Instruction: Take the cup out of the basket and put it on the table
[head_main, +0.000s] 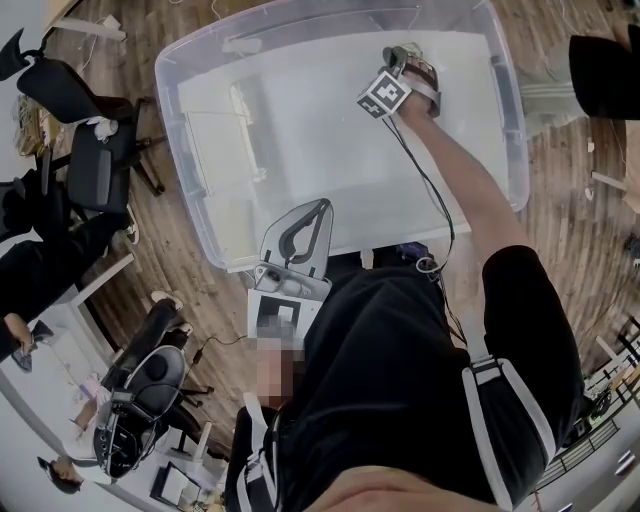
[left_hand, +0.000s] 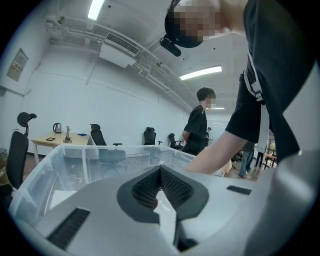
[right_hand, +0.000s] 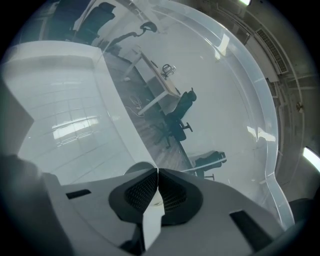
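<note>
Cup looks pale and thin-walled, and only a rounded white edge shows, just behind the right gripper. That gripper's jaws are pinched tight on its wall, down inside the clear basket. Left gripper sits at the near wall, jaws together, nothing in them.

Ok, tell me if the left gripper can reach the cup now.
Probably not: the left gripper sits at the near rim of the bin, and the cup is across it, pinched in the right gripper.
</note>
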